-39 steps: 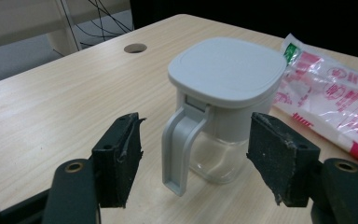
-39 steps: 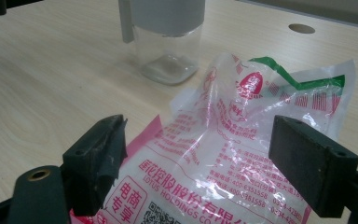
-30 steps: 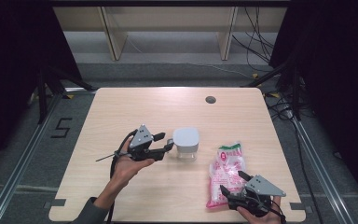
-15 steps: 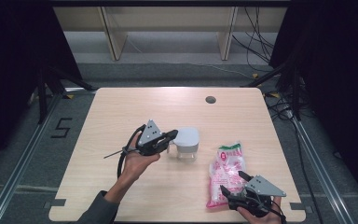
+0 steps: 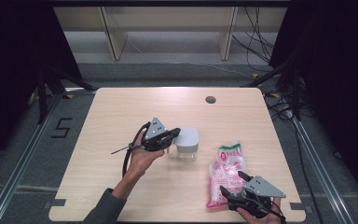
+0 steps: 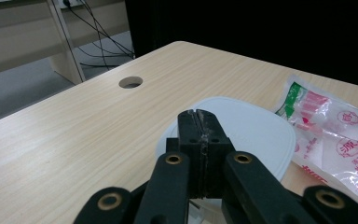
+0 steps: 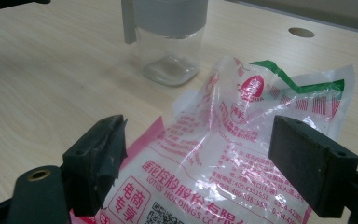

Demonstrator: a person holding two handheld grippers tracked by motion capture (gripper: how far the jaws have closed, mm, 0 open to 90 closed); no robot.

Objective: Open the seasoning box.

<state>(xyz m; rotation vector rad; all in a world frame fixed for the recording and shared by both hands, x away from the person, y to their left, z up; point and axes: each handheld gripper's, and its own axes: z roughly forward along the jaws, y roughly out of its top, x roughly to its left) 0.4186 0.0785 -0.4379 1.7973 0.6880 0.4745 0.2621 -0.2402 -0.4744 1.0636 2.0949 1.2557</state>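
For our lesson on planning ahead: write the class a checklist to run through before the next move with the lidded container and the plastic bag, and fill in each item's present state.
1. Left gripper is at the container's white lid: ok, jaws pressed together over the lid's near edge.
2. Left gripper actually grips the lid: cannot tell.
3. Clear container stands upright on the table: ok.
4. Right gripper is open: ok, jaws wide apart.
5. Plastic bag lies between the right jaws: ok, not yet pinched.
6. Bag is apart from the container: ok.
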